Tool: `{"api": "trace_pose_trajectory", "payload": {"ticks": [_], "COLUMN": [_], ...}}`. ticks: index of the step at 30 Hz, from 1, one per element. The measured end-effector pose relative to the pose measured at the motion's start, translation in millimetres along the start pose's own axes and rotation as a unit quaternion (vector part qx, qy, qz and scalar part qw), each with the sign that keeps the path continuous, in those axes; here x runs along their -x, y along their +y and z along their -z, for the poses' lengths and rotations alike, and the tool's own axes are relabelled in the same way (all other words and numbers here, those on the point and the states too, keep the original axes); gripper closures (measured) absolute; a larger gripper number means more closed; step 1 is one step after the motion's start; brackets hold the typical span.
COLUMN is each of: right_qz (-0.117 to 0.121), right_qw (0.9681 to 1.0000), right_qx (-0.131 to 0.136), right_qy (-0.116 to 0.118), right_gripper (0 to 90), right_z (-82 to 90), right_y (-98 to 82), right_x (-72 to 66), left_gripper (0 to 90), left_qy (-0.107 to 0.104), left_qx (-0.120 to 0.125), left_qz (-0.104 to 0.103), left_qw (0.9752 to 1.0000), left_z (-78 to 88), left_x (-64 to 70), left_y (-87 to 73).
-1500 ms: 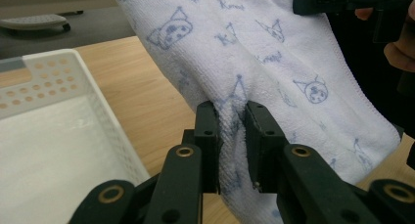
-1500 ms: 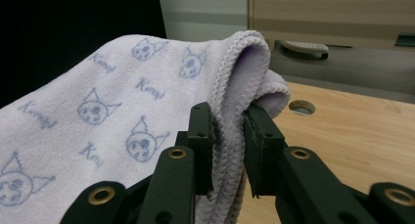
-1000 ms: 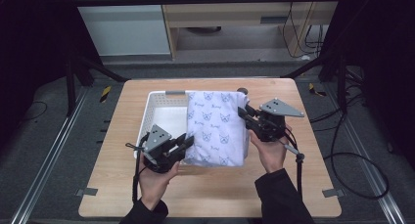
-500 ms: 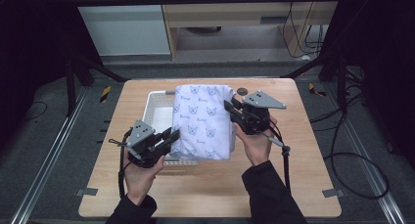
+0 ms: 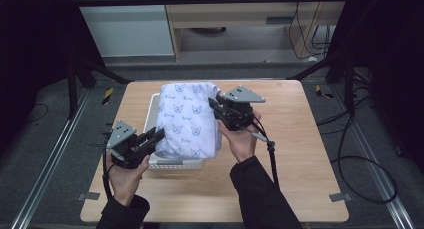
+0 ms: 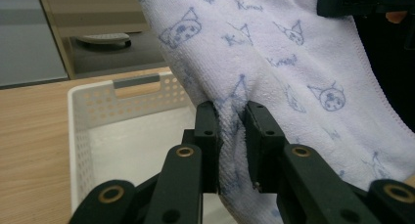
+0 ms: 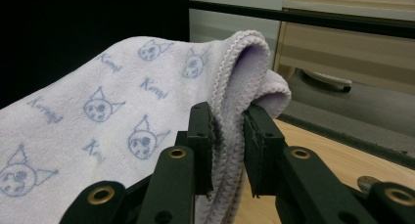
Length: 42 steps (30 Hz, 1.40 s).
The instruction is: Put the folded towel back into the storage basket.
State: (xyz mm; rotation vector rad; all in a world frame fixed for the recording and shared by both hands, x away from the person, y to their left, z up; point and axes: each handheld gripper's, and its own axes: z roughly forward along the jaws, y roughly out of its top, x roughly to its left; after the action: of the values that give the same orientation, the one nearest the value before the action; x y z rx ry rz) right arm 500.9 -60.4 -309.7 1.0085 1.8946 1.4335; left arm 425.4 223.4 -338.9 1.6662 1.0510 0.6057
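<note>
I have carried the towel (image 5: 187,121) leftward since a second ago, so it now hangs over the white basket (image 5: 150,114). My left gripper (image 5: 155,137) and right gripper (image 5: 214,105) both clamp its edges; lowering it in looks next.

Pale lilac towel (image 5: 188,120) printed with blue cat faces, folded, lifted and draped over the white perforated basket (image 5: 150,120), pinched at two edges, sagging between them
</note>
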Motion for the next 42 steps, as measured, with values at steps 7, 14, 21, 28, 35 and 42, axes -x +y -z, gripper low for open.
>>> {"api": "trace_pose_trajectory", "payload": {"ticks": [7,14,21,28,35,42], "right_qz": [0.006,0.002,0.003,0.004,0.0,-0.003], "right_qw": [1.0,0.9999,0.9997,0.9992,0.9988,0.9982], "right_qx": [-0.002,-0.012,-0.019,-0.036,-0.046,-0.058], "right_qy": [0.005,0.012,0.016,0.016,0.017,0.017], "right_gripper": [75.0,74.9,74.9,74.8,74.8,74.7], "right_z": [-15.5,-37.3,-53.2,-73.3,-89.4,-103.3], "right_y": [5.3,2.0,-1.0,-9.8,-18.4,-27.2], "right_x": [-10.2,-16.9,-21.6,-24.5,-24.4,-24.0], "left_gripper": [76.4,76.5,76.5,76.5,76.4,76.4], "left_qy": [0.01,0.028,0.037,0.049,0.057,0.067], "left_qx": [0.005,-0.004,-0.012,-0.031,-0.045,-0.058], "left_qz": [0.008,0.017,0.028,0.031,0.03,0.031], "left_qw": [0.9999,0.9994,0.9989,0.9978,0.9969,0.9956], "left_z": [3.9,1.5,-3.2,-13.5,-21.5,-29.5], "left_x": [-13.8,-29.4,-41.6,-53.2,-59.0,-65.2], "left_y": [-0.9,-5.2,-10.5,-19.8,-26.2,-32.6]}}
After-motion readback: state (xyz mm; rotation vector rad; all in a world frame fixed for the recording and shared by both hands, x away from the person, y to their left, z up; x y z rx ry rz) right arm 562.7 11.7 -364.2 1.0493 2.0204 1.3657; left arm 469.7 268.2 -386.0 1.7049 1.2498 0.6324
